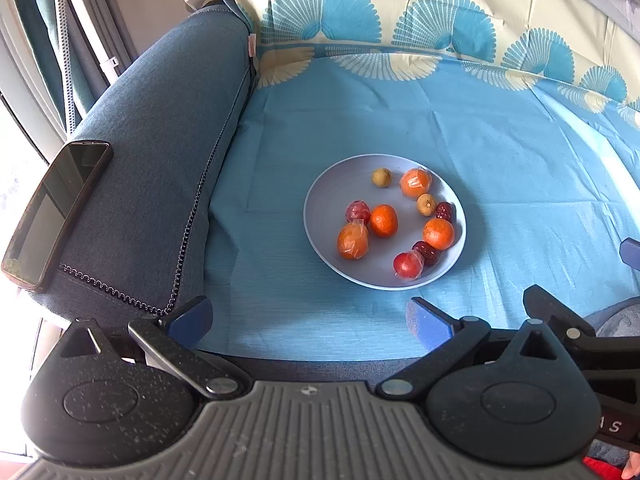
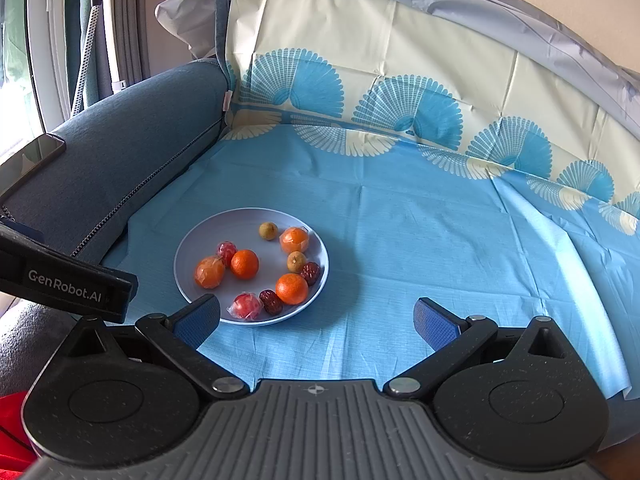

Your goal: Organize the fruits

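Nine small fruits on one pale plate, both grippers held wide with nothing between their pads.

The plate sits on a blue cloth spread over a sofa seat. On it lie two bare mandarins, one near the middle and one toward the right rim; two orange fruits in clear wrap; two red fruits in wrap; two dark red jujubes; and two yellow-brown longans. The left gripper and the right gripper both hover short of the plate, well apart from the fruit. One phone rests on the sofa armrest.
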The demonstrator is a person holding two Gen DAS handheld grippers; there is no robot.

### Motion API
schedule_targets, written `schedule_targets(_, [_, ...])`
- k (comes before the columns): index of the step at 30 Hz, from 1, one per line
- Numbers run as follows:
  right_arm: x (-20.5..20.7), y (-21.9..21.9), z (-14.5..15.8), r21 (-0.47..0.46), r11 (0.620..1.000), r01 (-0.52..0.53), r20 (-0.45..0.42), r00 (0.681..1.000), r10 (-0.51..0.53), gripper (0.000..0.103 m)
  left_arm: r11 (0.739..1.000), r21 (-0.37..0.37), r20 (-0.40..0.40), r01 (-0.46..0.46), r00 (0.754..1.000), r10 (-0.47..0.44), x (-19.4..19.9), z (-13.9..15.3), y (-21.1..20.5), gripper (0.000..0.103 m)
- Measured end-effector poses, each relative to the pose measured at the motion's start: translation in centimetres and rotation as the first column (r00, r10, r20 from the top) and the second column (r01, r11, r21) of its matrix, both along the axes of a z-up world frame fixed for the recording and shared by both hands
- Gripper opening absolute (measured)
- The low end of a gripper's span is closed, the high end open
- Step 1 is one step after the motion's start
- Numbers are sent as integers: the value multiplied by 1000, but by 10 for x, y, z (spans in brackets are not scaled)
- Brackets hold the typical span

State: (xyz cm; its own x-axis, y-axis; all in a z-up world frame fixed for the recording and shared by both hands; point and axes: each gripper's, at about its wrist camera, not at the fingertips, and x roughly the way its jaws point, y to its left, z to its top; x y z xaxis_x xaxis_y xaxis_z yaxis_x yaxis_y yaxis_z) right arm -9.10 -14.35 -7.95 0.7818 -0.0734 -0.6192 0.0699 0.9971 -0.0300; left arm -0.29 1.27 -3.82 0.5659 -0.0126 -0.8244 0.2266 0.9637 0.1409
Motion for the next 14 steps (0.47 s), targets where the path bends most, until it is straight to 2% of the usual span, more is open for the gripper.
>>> schedule_targets(14, [-1, -1, 1, 0, 1000, -5, 4, 1000, 5, 102, 1000, 0, 1, -9, 1000, 9, -1, -1, 1, 103])
